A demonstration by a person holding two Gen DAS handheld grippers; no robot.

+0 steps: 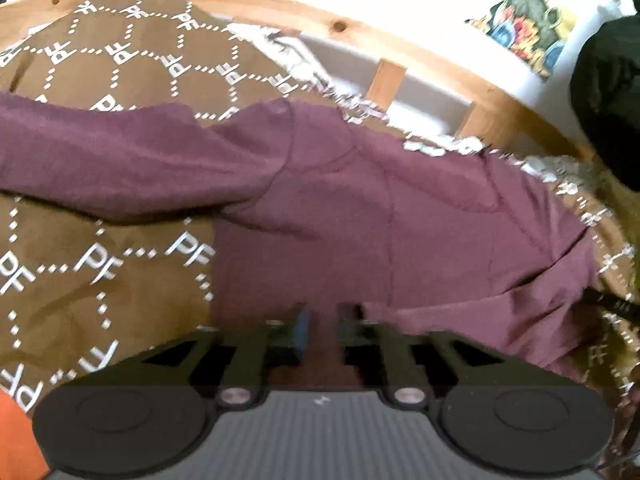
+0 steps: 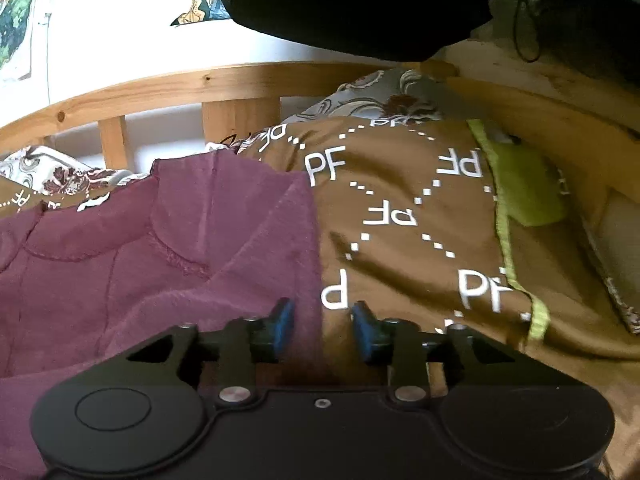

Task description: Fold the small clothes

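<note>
Bed frame (image 2: 224, 76): pale pine, a curved rail on short slats, running behind the bedding in both views; white wall behind it.
Blanket (image 1: 132, 60): brown, printed with white dotted diamonds and "PF" letters, spread over the bed; lime-green edging along its right side in the right wrist view.
Maroon garment (image 1: 400, 208): a small knit top with stitched seams, lying flat on the blanket; one sleeve stretches out toward the left in the left wrist view; its right edge ends on the blanket in the right wrist view (image 2: 160, 240).
Dark bundle (image 2: 352, 4): black fabric at the top of the right wrist view, over the rail.
Floral pillow (image 2: 384, 96): grey and rust pattern, tucked between blanket and rail.
Left gripper (image 1: 324, 316): low over the garment's lower part; fingers partly apart, maroon cloth seen in the gap, pads not pressing it.
Right gripper (image 2: 322, 320): at the garment's right edge, where maroon meets brown; blue pads (image 2: 282, 316) partly apart, nothing clamped.
</note>
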